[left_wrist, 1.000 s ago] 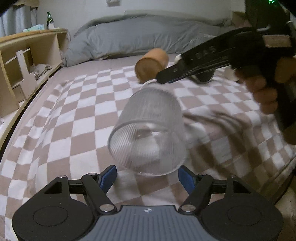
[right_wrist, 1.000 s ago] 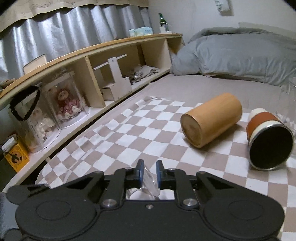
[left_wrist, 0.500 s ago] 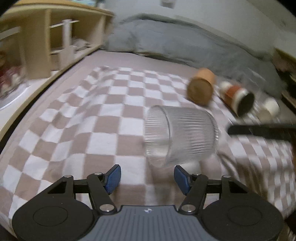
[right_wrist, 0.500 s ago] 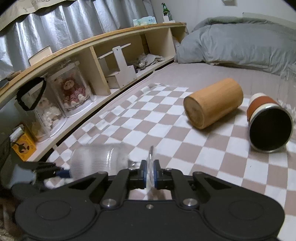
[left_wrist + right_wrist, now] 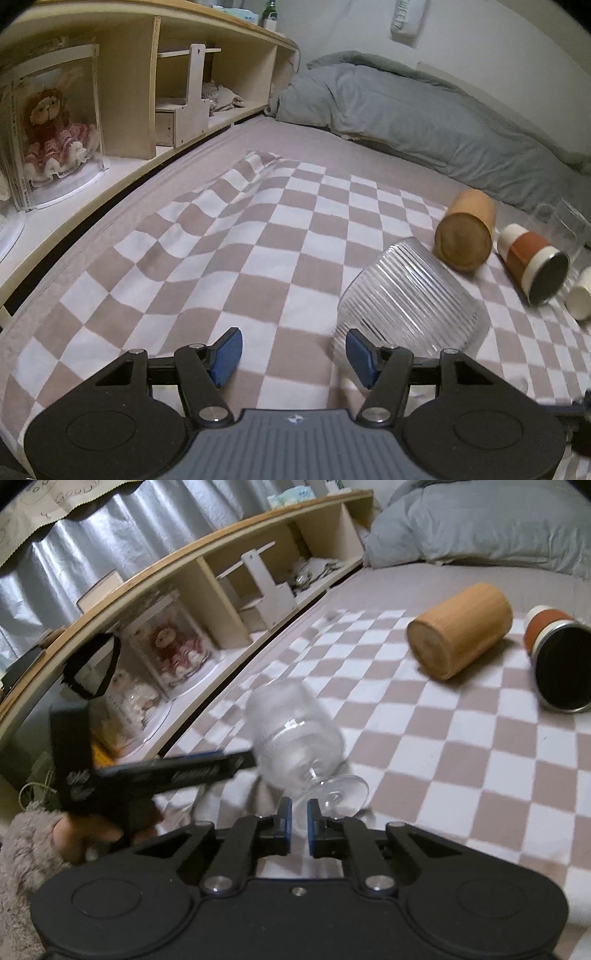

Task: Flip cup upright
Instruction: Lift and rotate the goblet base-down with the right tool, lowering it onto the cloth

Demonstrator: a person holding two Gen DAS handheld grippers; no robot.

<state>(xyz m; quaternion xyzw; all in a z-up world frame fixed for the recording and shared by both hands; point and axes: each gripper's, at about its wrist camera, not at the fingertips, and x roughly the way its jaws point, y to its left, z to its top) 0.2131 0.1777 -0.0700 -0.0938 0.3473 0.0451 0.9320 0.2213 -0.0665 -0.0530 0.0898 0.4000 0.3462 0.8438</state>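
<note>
Checkered beige-and-white blanket [image 5: 229,258] covers the bed, and on it the ribbed stemmed glass [image 5: 295,734] lies tilted, foot toward the right gripper [image 5: 299,821]. It looks thin, slick and breakable; the stem or foot seems the safest hold. Right jaws are nearly together, apparently gripping nothing. The left gripper [image 5: 291,350] is spread wide beside the bowl. Farther off lie a wooden cup [image 5: 467,232] and an orange-banded tumbler [image 5: 532,262].
</note>
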